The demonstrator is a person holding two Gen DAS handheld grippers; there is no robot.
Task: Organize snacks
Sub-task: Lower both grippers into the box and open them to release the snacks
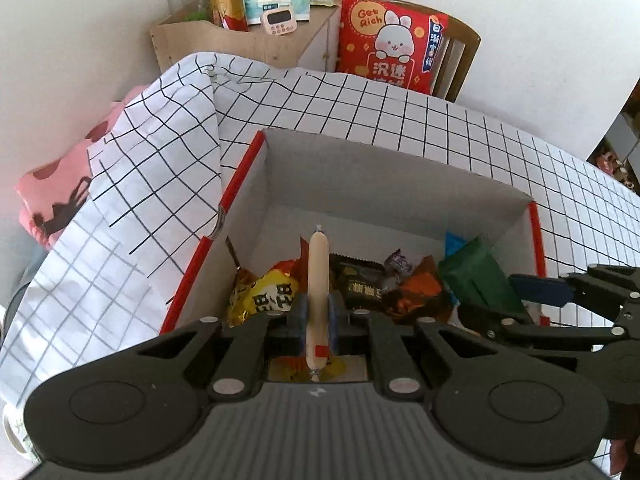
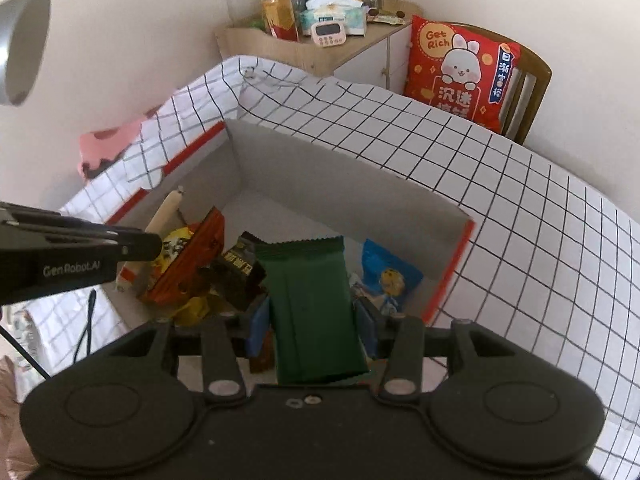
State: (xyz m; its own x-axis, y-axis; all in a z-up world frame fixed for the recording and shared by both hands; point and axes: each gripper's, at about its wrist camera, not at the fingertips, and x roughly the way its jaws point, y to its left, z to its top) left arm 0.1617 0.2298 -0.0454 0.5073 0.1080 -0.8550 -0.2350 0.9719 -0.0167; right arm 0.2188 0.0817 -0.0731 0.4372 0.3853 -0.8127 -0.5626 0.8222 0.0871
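Left claw [image 1: 318, 316] is clamped on a sausage stick [image 1: 318, 276], pads pinching it low on its length, so most of it sticks out forward and one end pokes back toward the camera. Right claw [image 2: 316, 316] is gripping a green snack packet [image 2: 310, 304] across its width, packet standing roughly upright between the pads. We have both claws angled down over the open cardboard box [image 1: 360, 184] with the red edge, sitting on the grid-cloth counter [image 1: 520, 152]. Box already holds a pile in its near half: yellow bag [image 1: 264, 292], orange wrapper [image 2: 192, 256], dark packet [image 2: 240, 264], blue packet [image 2: 390, 276]; far half of the floor is bare. We judge this as the drop step, both items about to be let go into the box. Risks from here: the two claws are close together over the same pile, right claw's fingers show at the edge of the left view, so a sideways move could knock them into each other. Sausage is held off-centre, so it may pivot in the pads or tip out end-first and roll; release too near the red wall and it lands on the cloth. Green packet is flat and light, likely to catch on the pile and lean or slide instead of lying flat. Pushing down into the heap could crush wrappers or shift the box on the loose cloth.
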